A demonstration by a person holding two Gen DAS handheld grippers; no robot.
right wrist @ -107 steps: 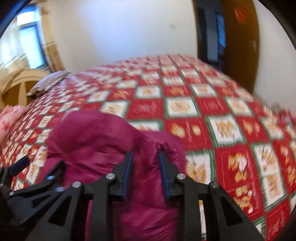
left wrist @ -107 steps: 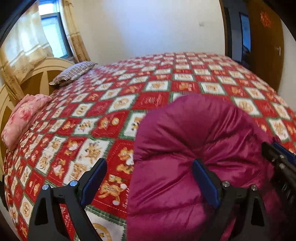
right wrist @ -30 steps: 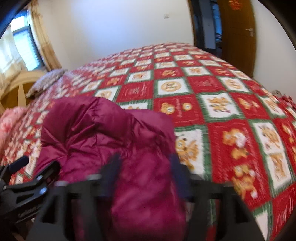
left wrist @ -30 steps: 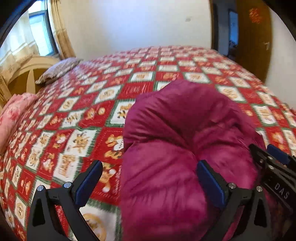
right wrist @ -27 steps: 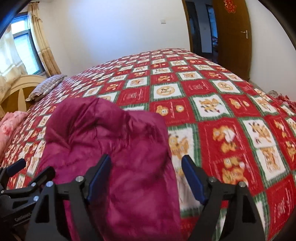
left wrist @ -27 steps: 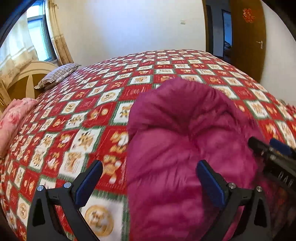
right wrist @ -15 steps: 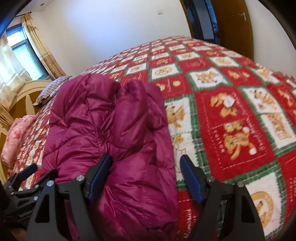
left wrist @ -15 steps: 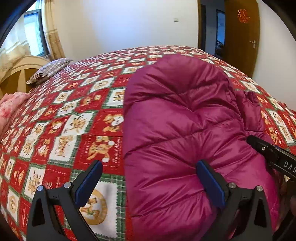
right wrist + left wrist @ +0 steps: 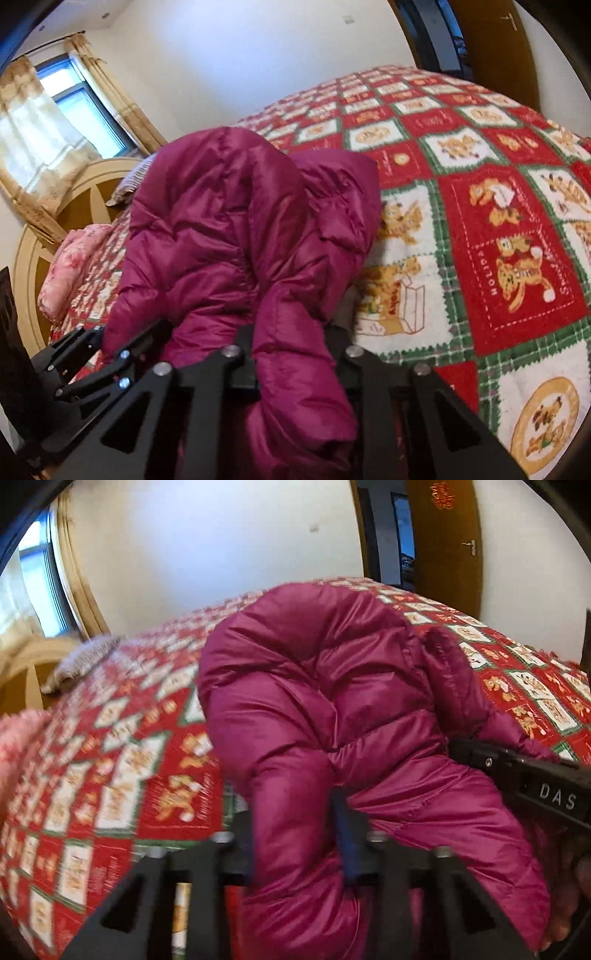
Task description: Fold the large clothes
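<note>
A magenta puffer jacket lies bunched at the near edge of the bed and also shows in the right wrist view. My left gripper is shut on a fold of the jacket's near edge. My right gripper is shut on another fold of the near edge, just right of the left one. The left gripper shows at the lower left of the right wrist view, and the right gripper at the right of the left wrist view.
The bed carries a red, green and white patterned blanket. A pink pillow and a striped pillow lie by the wooden headboard on the left. A window with curtains and a brown door stand beyond.
Both grippers were open half a second ago and have now shut on the jacket's near edge. Both cameras have dropped lower and closer to the jacket.
</note>
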